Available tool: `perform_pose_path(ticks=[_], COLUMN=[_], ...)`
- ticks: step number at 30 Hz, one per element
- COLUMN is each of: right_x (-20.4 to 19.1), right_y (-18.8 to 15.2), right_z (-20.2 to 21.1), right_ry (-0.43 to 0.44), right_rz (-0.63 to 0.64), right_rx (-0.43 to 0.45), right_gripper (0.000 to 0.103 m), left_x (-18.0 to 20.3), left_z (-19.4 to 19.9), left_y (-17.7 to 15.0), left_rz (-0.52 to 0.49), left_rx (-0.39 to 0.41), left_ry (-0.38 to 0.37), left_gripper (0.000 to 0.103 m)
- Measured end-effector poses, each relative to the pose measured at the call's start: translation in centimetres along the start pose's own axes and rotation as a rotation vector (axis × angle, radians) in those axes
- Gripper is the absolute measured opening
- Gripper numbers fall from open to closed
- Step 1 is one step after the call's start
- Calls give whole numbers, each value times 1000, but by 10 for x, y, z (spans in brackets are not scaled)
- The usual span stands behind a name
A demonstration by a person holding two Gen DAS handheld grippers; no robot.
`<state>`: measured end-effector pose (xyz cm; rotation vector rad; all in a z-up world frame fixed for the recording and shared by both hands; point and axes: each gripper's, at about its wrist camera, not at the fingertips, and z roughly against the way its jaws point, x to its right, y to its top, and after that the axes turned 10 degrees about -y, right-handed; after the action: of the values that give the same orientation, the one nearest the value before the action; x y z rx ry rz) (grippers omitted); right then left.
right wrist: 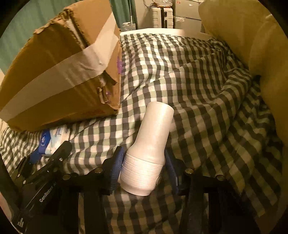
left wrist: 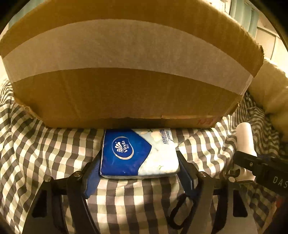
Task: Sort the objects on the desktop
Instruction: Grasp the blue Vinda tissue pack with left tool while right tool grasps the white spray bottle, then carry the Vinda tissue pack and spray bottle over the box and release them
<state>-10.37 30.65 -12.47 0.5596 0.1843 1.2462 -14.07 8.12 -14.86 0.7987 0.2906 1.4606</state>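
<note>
My left gripper (left wrist: 139,167) is shut on a blue and white Vinda tissue pack (left wrist: 138,154), its blue pads pressed on both sides, just in front of a taped cardboard box (left wrist: 126,72). My right gripper (right wrist: 144,168) is shut on a white cylindrical bottle (right wrist: 149,149), held by its ribbed base above the checked cloth. The bottle (left wrist: 245,144) and right gripper also show at the right of the left wrist view. The tissue pack (right wrist: 52,142) and the box (right wrist: 63,72) show at the left of the right wrist view.
A grey and white checked cloth (right wrist: 198,90) covers the surface, with folds. A cream cushion (right wrist: 252,54) lies along the right side. A white suitcase (right wrist: 162,16) stands beyond the far edge.
</note>
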Motion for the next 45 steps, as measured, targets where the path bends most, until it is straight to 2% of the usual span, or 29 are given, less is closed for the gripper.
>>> perform_pose_path(ticks=[5, 8, 17, 22, 27, 33, 39, 45], right_x=[-2, -4, -14, -12, -5, -6, -17, -37], right_y=[-5, -9, -22, -36, -41, -30, 1, 40], right_z=[16, 30, 76, 87, 103, 133, 175, 213], right_ry=[24, 53, 144, 168, 199, 238, 249, 240], right_rz=[7, 12, 38, -1, -15, -3, 51, 127], right_rx=[8, 19, 60, 65, 88, 147, 237, 337], right_gripper=[46, 46, 46, 46, 46, 46, 46, 46], left_x=[-5, -14, -23, -9, -14, 0, 12, 16], left_z=[18, 34, 97, 103, 127, 156, 184, 200], left_y=[-9, -12, -9, 2, 21, 40, 86, 138], left_rz=[-15, 18, -5, -36, -37, -68, -118, -120], left_rx=[-2, 6, 83, 110, 146, 198, 245, 261], left_ry=[-11, -18, -23, -15, -39, -45, -25, -29], left_gripper=[76, 76, 76, 76, 76, 76, 76, 76])
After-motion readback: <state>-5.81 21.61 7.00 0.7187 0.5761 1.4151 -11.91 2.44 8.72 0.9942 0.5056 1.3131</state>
